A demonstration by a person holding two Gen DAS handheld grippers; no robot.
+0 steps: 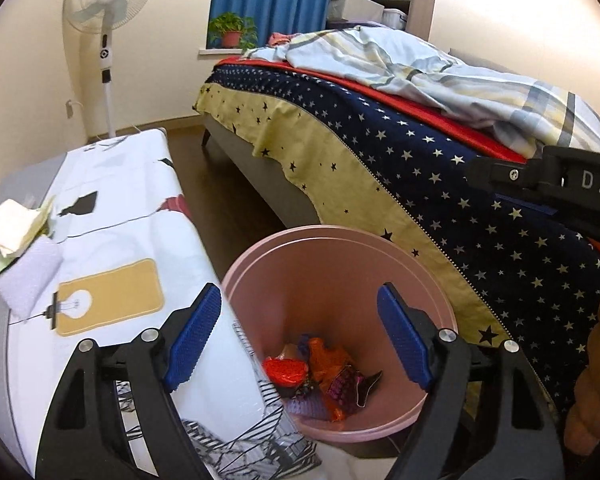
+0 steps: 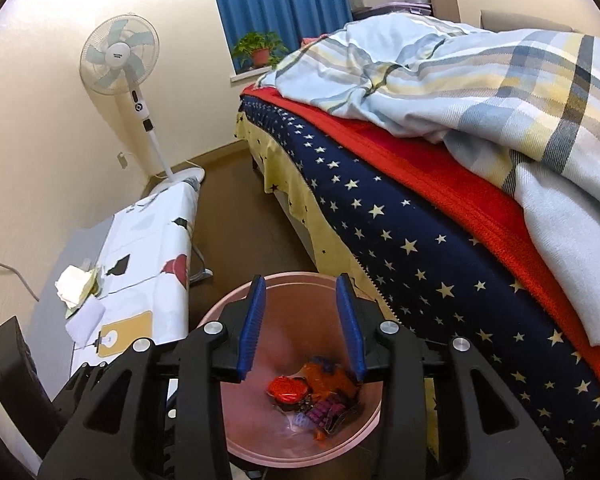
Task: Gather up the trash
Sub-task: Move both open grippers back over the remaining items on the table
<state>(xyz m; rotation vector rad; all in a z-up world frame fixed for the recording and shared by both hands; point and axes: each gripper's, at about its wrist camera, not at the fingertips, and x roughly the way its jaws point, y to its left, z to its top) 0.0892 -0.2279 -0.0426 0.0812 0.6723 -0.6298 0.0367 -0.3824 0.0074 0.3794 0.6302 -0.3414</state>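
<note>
A pink trash bin (image 1: 284, 276) stands on the floor between the table and the bed; it also shows in the right wrist view (image 2: 240, 420). Several colourful wrappers (image 1: 320, 376) lie at its bottom, also seen from the right wrist (image 2: 316, 396). My left gripper (image 1: 300, 336) is open and empty above the bin. My right gripper (image 2: 300, 328) is open and empty above the bin too. Crumpled white and pale yellow paper (image 1: 16, 224) lies on the table at the left, next to a folded white cloth (image 1: 30, 280); both show in the right wrist view, paper (image 2: 76, 284) and cloth (image 2: 86, 320).
The table (image 1: 132, 184) wears a white printed cloth. A bed (image 1: 440, 168) with a starry cover and a plaid quilt (image 2: 460, 80) fills the right. A standing fan (image 1: 106, 8) and a potted plant (image 1: 232, 32) are at the back. Brown floor (image 2: 228, 208) runs between table and bed.
</note>
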